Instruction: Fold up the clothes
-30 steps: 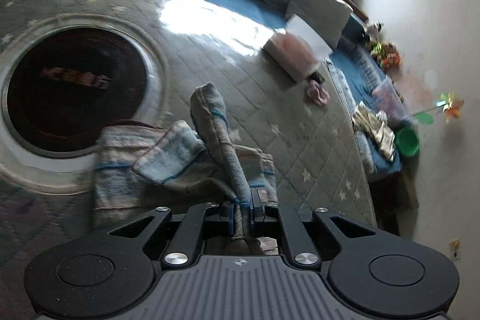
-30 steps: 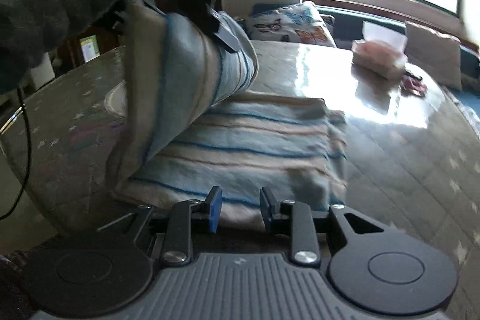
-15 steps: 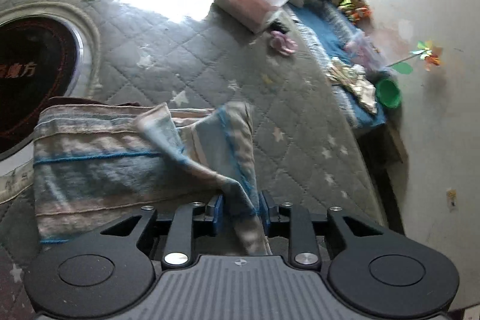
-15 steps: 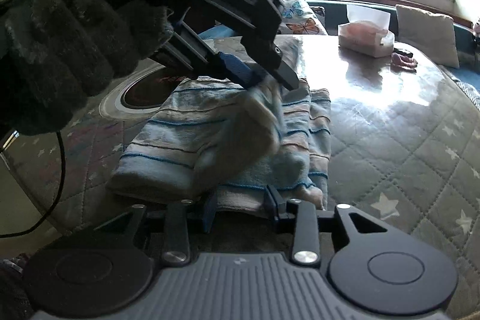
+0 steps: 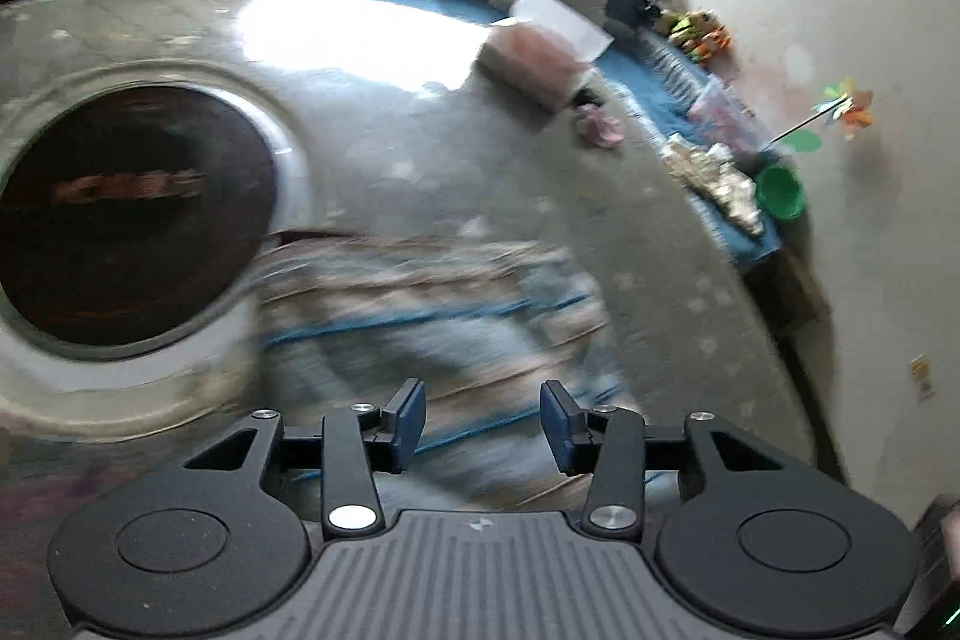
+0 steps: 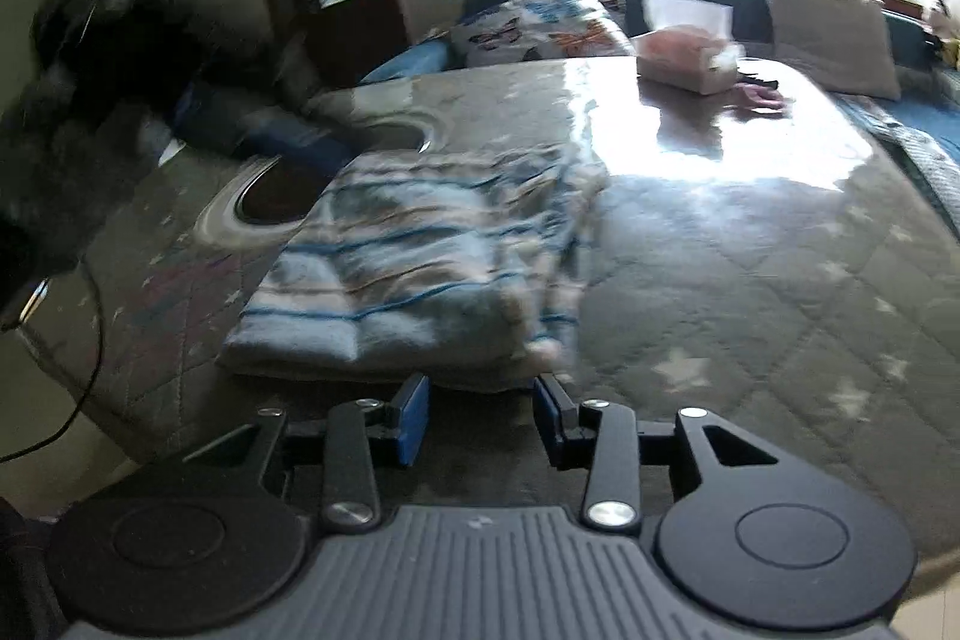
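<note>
A blue and beige striped cloth (image 5: 432, 316) lies folded on the quilted grey table cover (image 5: 630, 244), blurred by motion in both views. My left gripper (image 5: 483, 418) hovers over the cloth's near edge, its jaws opening with nothing pressed between them. In the right wrist view the same cloth (image 6: 420, 250) lies flat ahead, its right side a loose heap. My right gripper (image 6: 482, 415) stands just before the cloth's near edge, its jaws opening and apart, gripping nothing. At the far left of that view the left gripper shows only as a dark blur (image 6: 90, 58).
A round dark opening (image 5: 126, 214) with a pale rim sits in the table left of the cloth. A tissue box (image 6: 687, 58) and a small pink thing (image 6: 762, 91) lie at the far side. Cushions and a bench line the window wall.
The left gripper let go of the cloth's raised flap, which now lies down on the pile, and drew away to the left. The right gripper's jaws widened slightly.
</note>
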`<control>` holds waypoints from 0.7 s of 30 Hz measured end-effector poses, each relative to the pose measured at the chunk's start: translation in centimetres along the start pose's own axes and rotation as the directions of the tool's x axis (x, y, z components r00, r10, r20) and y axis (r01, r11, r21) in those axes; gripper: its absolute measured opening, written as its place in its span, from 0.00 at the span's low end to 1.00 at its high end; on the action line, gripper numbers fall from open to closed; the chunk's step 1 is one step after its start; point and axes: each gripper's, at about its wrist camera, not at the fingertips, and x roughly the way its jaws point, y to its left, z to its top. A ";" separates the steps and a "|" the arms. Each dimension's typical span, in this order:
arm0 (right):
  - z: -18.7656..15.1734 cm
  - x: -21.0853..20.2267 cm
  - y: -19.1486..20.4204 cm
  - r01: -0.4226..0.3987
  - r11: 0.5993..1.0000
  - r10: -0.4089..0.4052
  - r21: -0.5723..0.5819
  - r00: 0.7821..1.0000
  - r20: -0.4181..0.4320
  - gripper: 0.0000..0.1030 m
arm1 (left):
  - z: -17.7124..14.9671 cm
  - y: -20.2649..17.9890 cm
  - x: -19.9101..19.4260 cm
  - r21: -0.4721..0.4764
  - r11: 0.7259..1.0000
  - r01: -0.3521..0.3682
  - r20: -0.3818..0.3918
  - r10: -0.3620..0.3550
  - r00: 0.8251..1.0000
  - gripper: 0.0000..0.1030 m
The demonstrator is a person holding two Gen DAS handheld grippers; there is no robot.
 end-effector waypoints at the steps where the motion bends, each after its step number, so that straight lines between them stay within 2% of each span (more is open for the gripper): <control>1: 0.3 -0.6 -0.4 0.008 1.000 -0.009 0.016 1.000 0.014 0.36 | -0.5 0.6 -0.2 0.005 1.000 -0.014 -0.004 0.014 1.000 0.44; 7: 2.2 -0.6 -1.2 0.022 0.999 -0.025 0.042 0.997 0.069 0.35 | -3.8 2.8 -0.9 0.021 0.998 -0.062 -0.017 0.062 0.998 0.46; 12: 2.4 2.0 -1.3 0.014 0.999 -0.015 0.039 1.000 0.027 0.17 | -5.8 3.2 -1.1 0.039 0.998 -0.055 -0.029 0.056 0.998 0.48; 17: 1.7 3.0 -2.5 0.046 0.996 -0.045 0.074 0.999 -0.019 0.17 | -6.9 2.3 -1.4 0.135 0.990 -0.039 -0.022 0.042 0.999 0.49; 21: 2.8 3.1 -2.2 0.040 0.998 -0.040 0.050 0.999 -0.008 0.18 | -7.4 1.7 -1.2 0.187 0.982 -0.040 -0.023 0.045 0.999 0.50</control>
